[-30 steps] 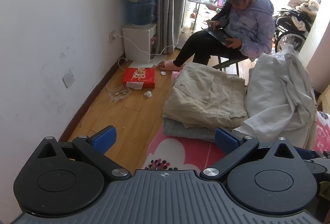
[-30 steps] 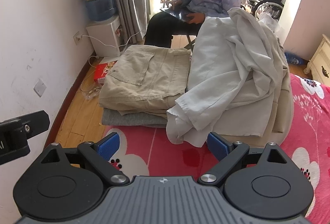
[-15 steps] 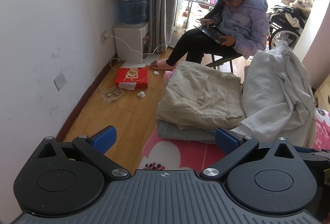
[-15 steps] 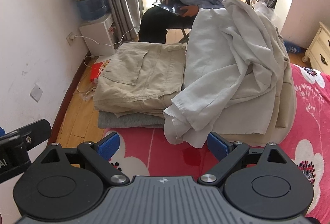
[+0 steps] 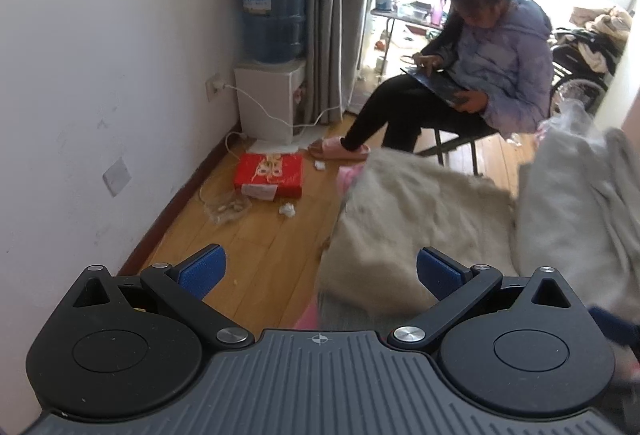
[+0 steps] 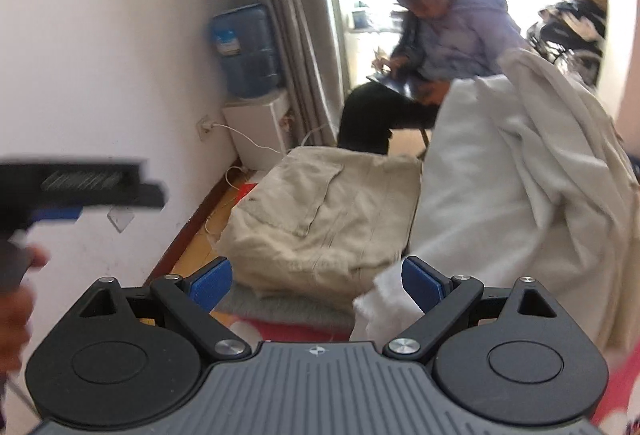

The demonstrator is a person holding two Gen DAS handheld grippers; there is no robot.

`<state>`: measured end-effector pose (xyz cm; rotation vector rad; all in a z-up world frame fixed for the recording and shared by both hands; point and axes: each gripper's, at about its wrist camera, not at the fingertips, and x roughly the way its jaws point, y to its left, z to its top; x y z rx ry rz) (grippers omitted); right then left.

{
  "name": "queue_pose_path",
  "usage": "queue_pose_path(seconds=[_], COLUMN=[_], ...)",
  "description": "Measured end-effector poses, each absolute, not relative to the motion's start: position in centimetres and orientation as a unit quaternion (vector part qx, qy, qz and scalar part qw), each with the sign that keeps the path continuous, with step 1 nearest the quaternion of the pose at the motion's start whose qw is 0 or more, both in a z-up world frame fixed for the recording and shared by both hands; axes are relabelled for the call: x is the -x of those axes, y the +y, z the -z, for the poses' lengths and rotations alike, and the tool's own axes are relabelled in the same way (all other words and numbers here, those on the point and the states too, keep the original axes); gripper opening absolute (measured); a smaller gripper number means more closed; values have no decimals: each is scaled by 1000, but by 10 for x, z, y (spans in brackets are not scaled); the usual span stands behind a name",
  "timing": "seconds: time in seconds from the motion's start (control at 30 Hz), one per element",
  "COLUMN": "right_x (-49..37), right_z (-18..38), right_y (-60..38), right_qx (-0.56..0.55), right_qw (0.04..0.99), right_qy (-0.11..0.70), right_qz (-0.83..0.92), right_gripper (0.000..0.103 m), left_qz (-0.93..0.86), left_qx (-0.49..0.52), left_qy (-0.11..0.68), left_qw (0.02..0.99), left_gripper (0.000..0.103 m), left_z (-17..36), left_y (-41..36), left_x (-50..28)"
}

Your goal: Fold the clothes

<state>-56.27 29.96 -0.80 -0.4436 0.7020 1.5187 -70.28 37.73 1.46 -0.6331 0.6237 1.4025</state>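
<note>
Jaws wide apart on both grippers, nothing held. Left gripper [image 5: 318,271] and right gripper [image 6: 316,281] have both dropped closer to the bed since half a second ago; the clothes fill more of each view and are motion-blurred, so both were moving fast.

Folded beige trousers [image 6: 328,211] lie flat on a grey folded garment [image 6: 280,311], stacked at the bed's left edge by the floor. Unfolded pale grey garment [image 6: 516,171] is heaped just right of the stack, touching it; one loose corner hangs down in front of the right gripper's right-hand pad [image 6: 420,283]. Pink floral bedcover [image 6: 616,371] shows below.

Left gripper also visible in the right wrist view, at the left edge, level with the stack.

Judgement: stack is done, heap is next. The approach looks aimed at the hanging corner; right gripper is nearest. Risk: snagging the trousers edge and dragging the stack.

Bystander [image 5: 492,75] seated on a chair behind, water dispenser [image 5: 272,55] by the wall. Irrelevant.
</note>
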Motion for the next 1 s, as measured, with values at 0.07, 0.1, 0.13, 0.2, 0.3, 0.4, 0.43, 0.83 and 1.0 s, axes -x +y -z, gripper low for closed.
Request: queue_pose_path(seconds=[0.07,0.1,0.13,0.2,0.3,0.4,0.43,0.83,1.0], right_x=[557,554,552,551,549,553,554,522,480], right_z=[13,14,16,19,35,69,87,35,-17], right_y=[310,316,321,336,367,398,406,332,287], right_qx=[201,205,208,218,229,267,289,223,160], right_qw=[637,629,620,601,569,523,500,503,505], right_qy=[296,292,288,283,300,348,377,344,330], right_qz=[-683,-691,-699,-715,-731,-731,-724,-761,-781], right_gripper=[93,91,90,88,77,62,58,51,51], left_qz=[-621,-619,-616,-612,-623,-641,-646,-681,-700], left_qx=[275,273,273,289,313,328,333,320,322], left_qy=[290,296,302,306,308,312,312,292,278], left_qw=[674,674,674,670,647,620,612,590,574], left_gripper=[103,102,102,102,101,101,101,101,101], left_z=[-3,3,8,20,36,46,47,14,-20], left_y=[405,417,427,447,464,468,468,419,388], left_x=[689,683,678,671,670,674,676,668,649])
